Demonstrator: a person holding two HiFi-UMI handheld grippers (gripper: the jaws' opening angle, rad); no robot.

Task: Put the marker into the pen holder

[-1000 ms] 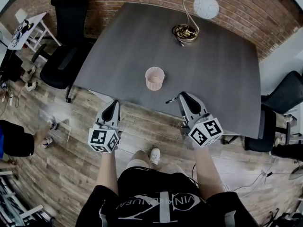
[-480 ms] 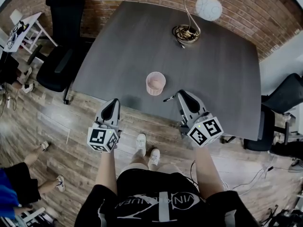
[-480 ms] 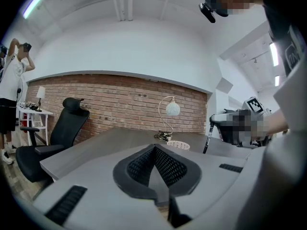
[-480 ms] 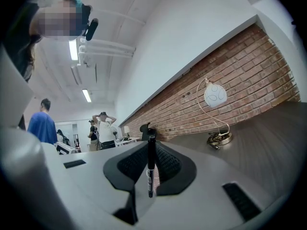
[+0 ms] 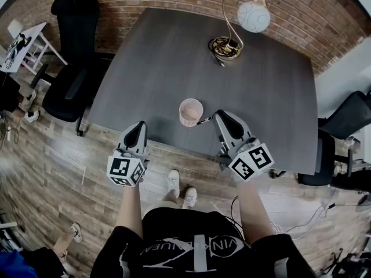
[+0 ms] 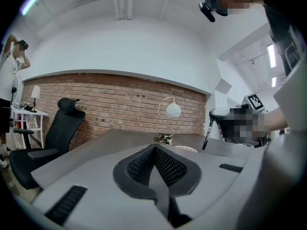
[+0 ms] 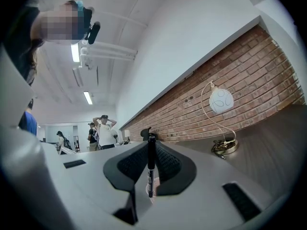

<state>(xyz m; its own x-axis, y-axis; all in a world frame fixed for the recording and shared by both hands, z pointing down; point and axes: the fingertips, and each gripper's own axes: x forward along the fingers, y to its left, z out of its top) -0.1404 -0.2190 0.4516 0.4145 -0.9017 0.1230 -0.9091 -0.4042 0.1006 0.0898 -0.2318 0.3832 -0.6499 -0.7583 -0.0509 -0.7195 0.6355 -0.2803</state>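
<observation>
Right gripper (image 5: 217, 118) clamped; left gripper (image 5: 139, 127) (empty) closed.

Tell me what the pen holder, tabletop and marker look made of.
Pen holder: pale pink, matte, wall looks textured; plastic or coated metal, can't tell.
Tabletop: dark grey, matte, faint grain streaks; likely wood-look laminate.
Marker: smooth black barrel with pale print; likely plastic.
</observation>
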